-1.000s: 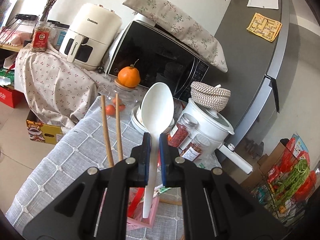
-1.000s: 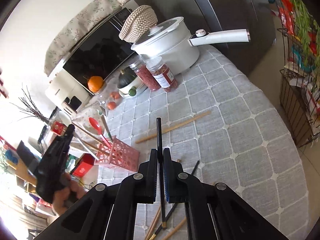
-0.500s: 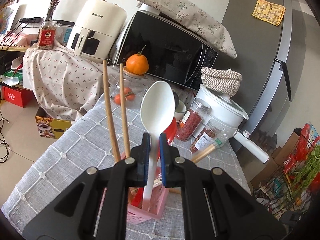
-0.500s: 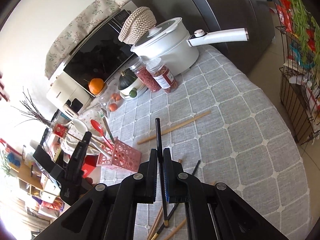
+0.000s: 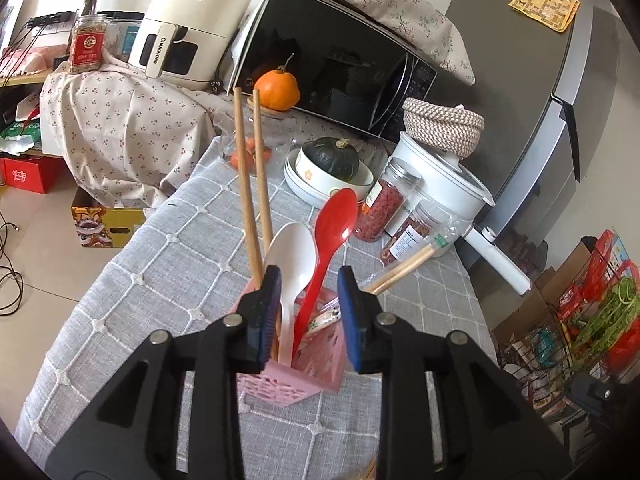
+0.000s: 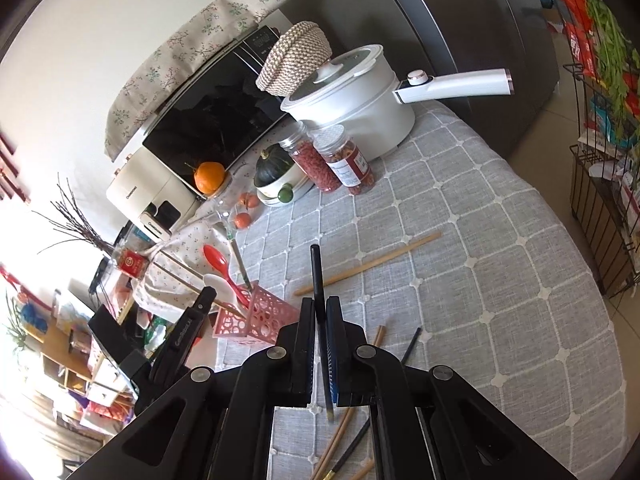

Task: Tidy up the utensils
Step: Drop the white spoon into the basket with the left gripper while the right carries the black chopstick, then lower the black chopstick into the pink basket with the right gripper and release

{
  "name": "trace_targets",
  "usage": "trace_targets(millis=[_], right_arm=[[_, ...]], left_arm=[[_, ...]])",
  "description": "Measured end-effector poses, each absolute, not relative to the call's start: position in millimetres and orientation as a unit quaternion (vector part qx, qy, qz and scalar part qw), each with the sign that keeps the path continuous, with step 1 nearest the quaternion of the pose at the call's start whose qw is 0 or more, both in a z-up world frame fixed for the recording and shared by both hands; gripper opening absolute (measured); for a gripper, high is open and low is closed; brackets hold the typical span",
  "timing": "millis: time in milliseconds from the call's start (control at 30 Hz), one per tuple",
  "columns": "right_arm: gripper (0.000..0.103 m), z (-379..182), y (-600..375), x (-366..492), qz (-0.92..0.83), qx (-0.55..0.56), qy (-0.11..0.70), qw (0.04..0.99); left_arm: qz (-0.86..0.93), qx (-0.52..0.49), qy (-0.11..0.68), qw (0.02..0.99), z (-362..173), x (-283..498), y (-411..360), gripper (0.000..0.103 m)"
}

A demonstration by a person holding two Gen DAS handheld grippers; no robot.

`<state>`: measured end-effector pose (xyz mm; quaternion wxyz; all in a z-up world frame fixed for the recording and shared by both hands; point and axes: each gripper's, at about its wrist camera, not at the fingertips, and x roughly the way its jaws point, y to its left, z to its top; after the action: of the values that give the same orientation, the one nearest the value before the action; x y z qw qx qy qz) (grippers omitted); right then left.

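Where table edge curves, pink holder near.

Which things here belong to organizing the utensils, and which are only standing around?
Belonging: pink holder, white spoon, red spoon, wooden chopsticks, black chopstick, loose wooden chopstick.

Standing around: white pot, microwave, spice jars, orange, air fryer.

Left wrist view: mounted just behind the left tongs, angled down, close over the pink holder, facing the microwave and white pot. Right wrist view: behind the right tongs, tilted down over the surface, farther back. Shared by both: holder, red spoon, microwave, pot, jars, pumpkin.
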<state>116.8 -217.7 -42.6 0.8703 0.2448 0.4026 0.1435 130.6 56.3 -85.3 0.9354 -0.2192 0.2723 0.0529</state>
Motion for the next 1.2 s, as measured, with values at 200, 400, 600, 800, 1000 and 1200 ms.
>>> trace_targets(millis=[200, 400, 600, 800, 1000, 1200], right_arm=[[0.005, -25, -211, 111, 0.158, 0.231, 0.379, 0.882], [0.005, -2, -205, 101, 0.176, 0.214, 0.355, 0.893], [0.005, 23, -197, 93, 0.192, 0.191, 0.346, 0.898], [0.005, 42, -182, 88, 0.208, 0.175, 0.330, 0.904], [0.005, 56, -167, 94, 0.227, 0.193, 0.305, 0.904], [0.005, 64, -150, 108, 0.232, 0.210, 0.278, 0.908]], left_arm=[[0.032, -0.199, 0.306, 0.930, -71, 120, 66, 0.051], [0.032, -0.149, 0.350, 0.924, -63, 111, 79, 0.065], [0.026, -0.105, 0.393, 0.913, -69, 101, 91, 0.072], [0.026, -0.096, 0.423, 0.901, -77, 94, 110, 0.072], [0.029, -0.089, 0.440, 0.893, -84, 88, 127, 0.072], [0.026, -0.092, 0.455, 0.885, -88, 83, 137, 0.073]])
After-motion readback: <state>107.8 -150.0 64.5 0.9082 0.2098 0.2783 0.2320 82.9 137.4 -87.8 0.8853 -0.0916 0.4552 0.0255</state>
